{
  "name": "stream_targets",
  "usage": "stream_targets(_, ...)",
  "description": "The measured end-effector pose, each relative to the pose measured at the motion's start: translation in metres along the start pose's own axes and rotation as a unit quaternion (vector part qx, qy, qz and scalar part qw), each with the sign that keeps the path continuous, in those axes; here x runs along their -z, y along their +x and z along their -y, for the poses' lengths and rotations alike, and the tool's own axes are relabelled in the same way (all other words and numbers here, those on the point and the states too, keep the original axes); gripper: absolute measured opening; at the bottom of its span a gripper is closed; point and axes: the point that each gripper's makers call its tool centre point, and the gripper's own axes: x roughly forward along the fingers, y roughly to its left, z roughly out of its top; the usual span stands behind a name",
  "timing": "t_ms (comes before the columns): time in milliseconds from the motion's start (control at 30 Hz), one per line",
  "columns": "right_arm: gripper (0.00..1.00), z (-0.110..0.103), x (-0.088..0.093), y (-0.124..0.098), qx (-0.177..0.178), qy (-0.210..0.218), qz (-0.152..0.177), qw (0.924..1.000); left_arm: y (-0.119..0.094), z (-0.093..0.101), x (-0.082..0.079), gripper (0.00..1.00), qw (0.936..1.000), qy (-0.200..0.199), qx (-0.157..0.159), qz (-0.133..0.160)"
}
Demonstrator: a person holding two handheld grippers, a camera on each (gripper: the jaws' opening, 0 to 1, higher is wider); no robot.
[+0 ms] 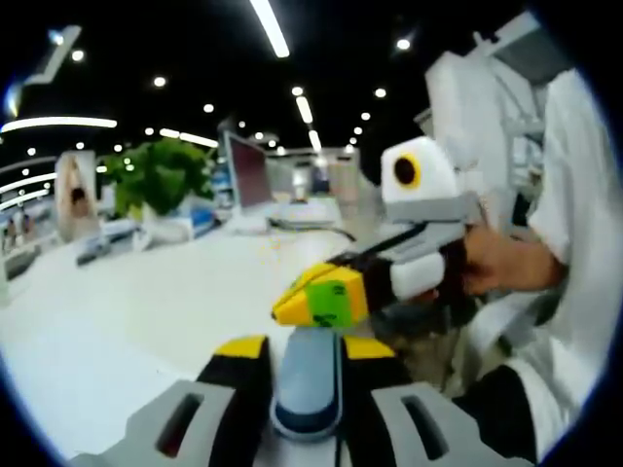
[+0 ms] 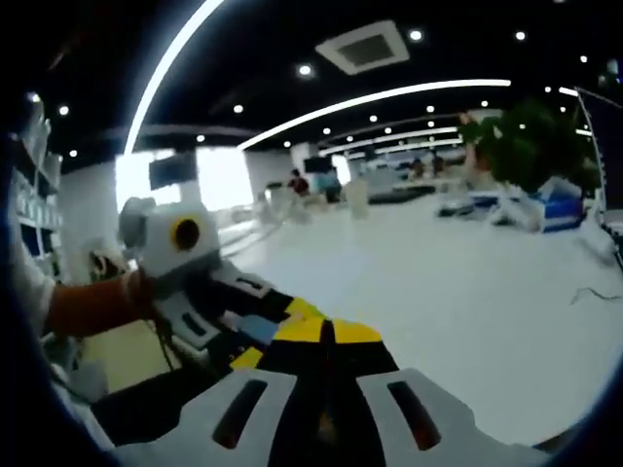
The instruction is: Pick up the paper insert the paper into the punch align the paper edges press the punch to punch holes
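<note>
A blue-grey hole punch (image 1: pixel 307 394) sits low in the left gripper view. My left gripper (image 1: pixel 305 347) is shut on it, one yellow-tipped jaw on each side. My right gripper (image 1: pixel 321 297) comes in from the right with its yellow and green tips together, just above the punch's far end. In the right gripper view my right gripper (image 2: pixel 329 331) is shut with nothing between its jaws. My left gripper (image 2: pixel 273 334) lies close on its left with a sliver of the blue punch (image 2: pixel 258 329) showing between its jaws. I cannot make out any paper against the white table (image 1: pixel 127 311).
A person's hand (image 1: pixel 496 263) holds the right gripper, with white clothing behind it. At the table's far end stand a potted plant (image 1: pixel 161 175) and a monitor (image 1: pixel 248 170). The white table (image 2: pixel 467 292) stretches away to the right towards the plant (image 2: pixel 526 131).
</note>
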Motion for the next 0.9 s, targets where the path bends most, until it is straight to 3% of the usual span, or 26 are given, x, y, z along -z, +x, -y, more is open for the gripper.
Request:
stream_targets(300, 0.02, -0.005, -0.010, 0.000, 0.010, -0.041, -0.008, 0.9991, 0.000, 0.000, 0.000, 0.30, 1.0000, -0.003, 0.001, 0.000)
stream_targets(800, 0.03, -0.013, -0.027, 0.000, 0.002, -0.045, 0.007, 0.9989, 0.000, 0.000, 0.000, 0.29, 1.0000, -0.002, 0.002, 0.000)
stream_targets(900, 0.03, -0.013, -0.027, 0.002, 0.008, -0.065, 0.000, 0.9979, 0.000, -0.001, 0.000, 0.29, 1.0000, -0.002, 0.002, 0.000)
